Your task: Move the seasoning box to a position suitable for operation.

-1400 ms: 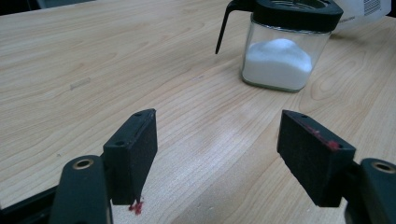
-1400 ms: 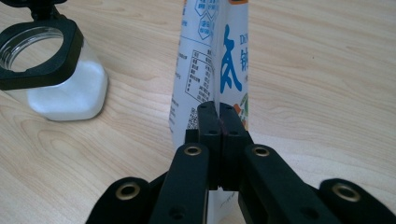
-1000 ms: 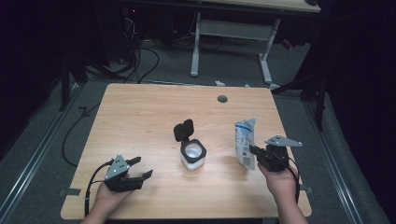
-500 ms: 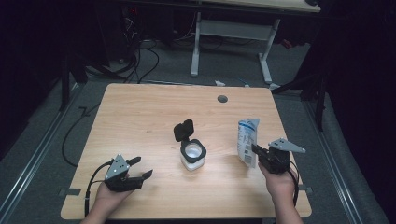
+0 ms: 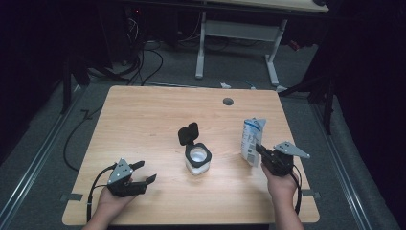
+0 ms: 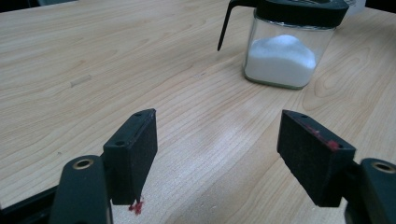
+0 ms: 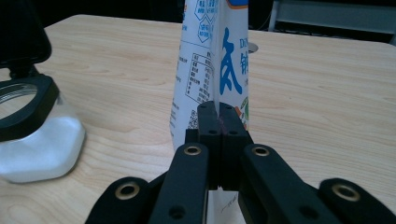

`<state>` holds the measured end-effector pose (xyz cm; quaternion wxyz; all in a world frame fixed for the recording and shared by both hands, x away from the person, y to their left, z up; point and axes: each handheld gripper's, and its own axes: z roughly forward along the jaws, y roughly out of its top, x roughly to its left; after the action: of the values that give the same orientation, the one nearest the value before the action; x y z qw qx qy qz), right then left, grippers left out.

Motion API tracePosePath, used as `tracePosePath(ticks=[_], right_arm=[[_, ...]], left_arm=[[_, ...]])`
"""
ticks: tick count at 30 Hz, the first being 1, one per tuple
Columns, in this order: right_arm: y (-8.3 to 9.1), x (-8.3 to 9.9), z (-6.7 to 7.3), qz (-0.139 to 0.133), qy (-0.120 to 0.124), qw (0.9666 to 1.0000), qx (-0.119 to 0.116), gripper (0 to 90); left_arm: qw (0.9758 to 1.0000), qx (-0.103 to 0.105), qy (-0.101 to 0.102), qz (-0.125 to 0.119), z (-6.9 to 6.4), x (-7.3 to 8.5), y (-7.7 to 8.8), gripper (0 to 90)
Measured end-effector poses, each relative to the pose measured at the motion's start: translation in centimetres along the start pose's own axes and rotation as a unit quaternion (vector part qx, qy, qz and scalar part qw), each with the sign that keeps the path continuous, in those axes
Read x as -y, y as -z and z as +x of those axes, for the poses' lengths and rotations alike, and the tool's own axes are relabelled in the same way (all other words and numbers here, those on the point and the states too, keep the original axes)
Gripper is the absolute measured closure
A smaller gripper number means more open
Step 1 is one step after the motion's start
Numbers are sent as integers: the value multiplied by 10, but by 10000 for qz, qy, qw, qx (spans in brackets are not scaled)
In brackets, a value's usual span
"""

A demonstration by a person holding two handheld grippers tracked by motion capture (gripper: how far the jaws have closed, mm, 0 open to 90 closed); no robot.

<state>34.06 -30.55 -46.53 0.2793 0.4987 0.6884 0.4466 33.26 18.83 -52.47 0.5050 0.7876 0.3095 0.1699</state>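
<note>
The right tool [image 5: 260, 149], jaws clamped on the white pouch [image 7: 212, 60] with blue print and a data panel too small to read, holds it upright at 3 o'clock of the open-lidded glass jar [image 5: 197, 159] mid-worktop [image 5: 143, 120], while the left tool [image 6: 219, 149] rests wide and empty at 8 o'clock.

Left black hand-held gripper [image 5: 141, 173] sits low at the wooden tabletop's [image 5: 143, 120] near edge, jaws spread wide; right black hand-held gripper [image 5: 258, 149] upright, jaws pinched tight together.
</note>
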Motion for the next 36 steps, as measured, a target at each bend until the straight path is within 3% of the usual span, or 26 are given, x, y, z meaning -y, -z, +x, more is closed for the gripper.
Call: tracePosePath(ticks=[14, 36], right_arm=[[-21, 12, -5, -262, -113, 9996, 39, 900], [-13, 26, -5, -325, -146, 9993, 138, 871]], left_arm=[[10000, -5, 18, 23, 0, 1, 0, 291], [10000, -2, 10, 12, 0, 1, 0, 292]])
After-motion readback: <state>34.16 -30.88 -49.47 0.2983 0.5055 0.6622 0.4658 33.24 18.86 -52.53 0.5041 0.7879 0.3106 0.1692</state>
